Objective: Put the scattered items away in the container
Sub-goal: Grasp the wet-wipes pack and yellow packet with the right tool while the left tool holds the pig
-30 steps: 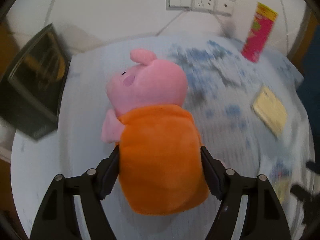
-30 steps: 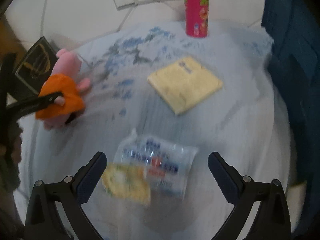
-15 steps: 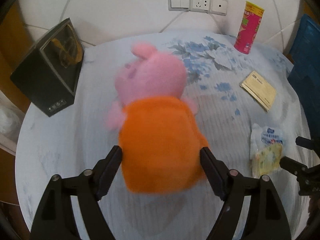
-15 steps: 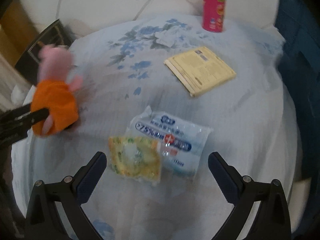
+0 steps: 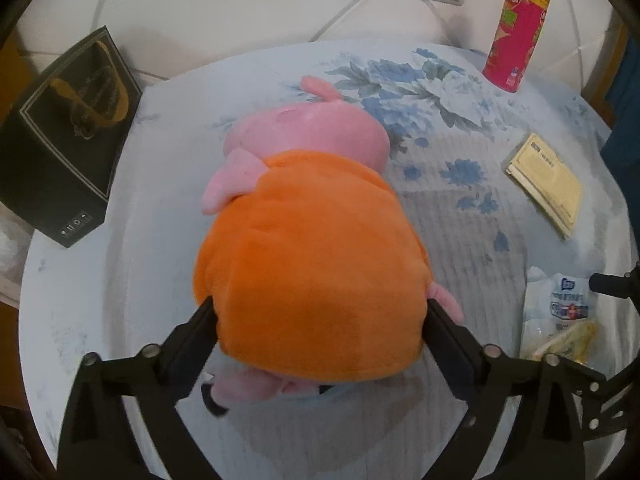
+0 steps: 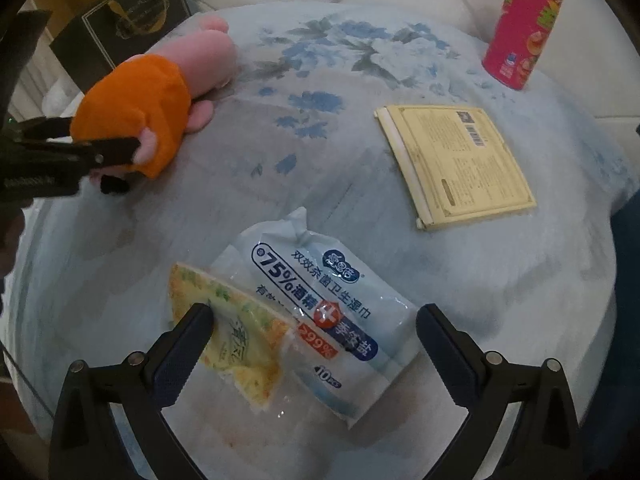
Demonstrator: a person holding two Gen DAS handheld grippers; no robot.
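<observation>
At the worktop's [image 6: 460,264] left edge we see a black box [image 5: 64,140]. Beside it our left hand-held gripper [image 5: 320,332] clamps the plush pig [image 5: 312,272] by its orange body. Near the front edge our right hand-held gripper [image 6: 314,332] stands wide open around a wet-wipes pack [image 6: 332,312] and yellow packet [image 6: 236,340]. A yellow booklet [image 6: 456,168] lies toward the right edge; a red can [image 6: 524,28] stands at the far right corner.
</observation>
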